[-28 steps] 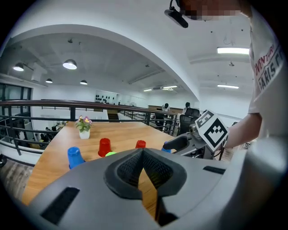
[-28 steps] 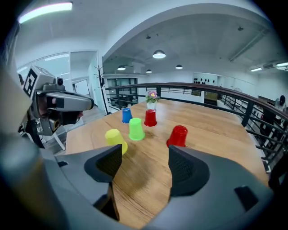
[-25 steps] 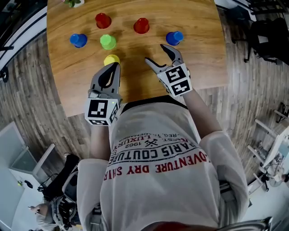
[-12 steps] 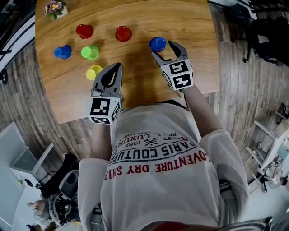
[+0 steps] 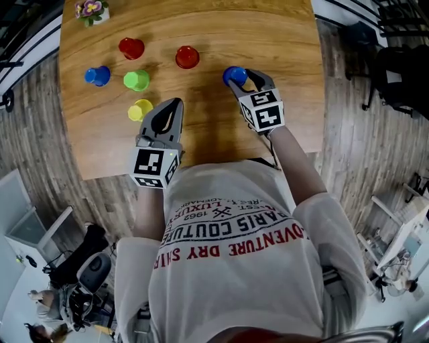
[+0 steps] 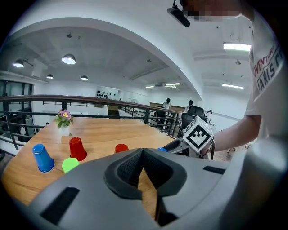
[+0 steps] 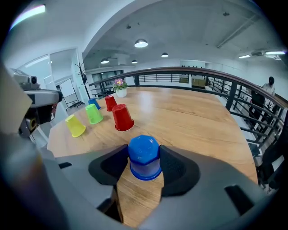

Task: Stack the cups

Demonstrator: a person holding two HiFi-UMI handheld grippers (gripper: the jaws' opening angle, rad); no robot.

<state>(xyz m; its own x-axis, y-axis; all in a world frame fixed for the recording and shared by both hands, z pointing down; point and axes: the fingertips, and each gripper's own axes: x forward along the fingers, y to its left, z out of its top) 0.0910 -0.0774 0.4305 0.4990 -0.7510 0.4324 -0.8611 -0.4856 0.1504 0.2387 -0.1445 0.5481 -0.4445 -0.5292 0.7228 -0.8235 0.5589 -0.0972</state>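
Note:
Six upturned cups stand on the wooden table (image 5: 281, 33). A blue cup (image 5: 233, 74) (image 7: 144, 150) stands between the pads of my right gripper (image 5: 243, 78) (image 7: 144, 162). Its jaws have just been closing and now touch the cup on both sides. The others stand to the left: two red cups (image 5: 187, 57) (image 5: 131, 47), a green cup (image 5: 137, 80), a second blue cup (image 5: 98, 76) and a yellow cup (image 5: 140, 109). My left gripper (image 5: 174, 106) (image 6: 143, 152) is shut with nothing in it, just right of the yellow cup and apart from it.
A small white pot of flowers (image 5: 90, 10) (image 6: 64, 121) stands at the table's far left corner. The person's body is at the near edge. A railing (image 7: 202, 74) runs beyond the far edge of the table.
My right gripper has moved forward and down to straddle the right blue cup, and its jaws have narrowed onto it. The left gripper shifted a little to the right of the yellow cup, then held still.

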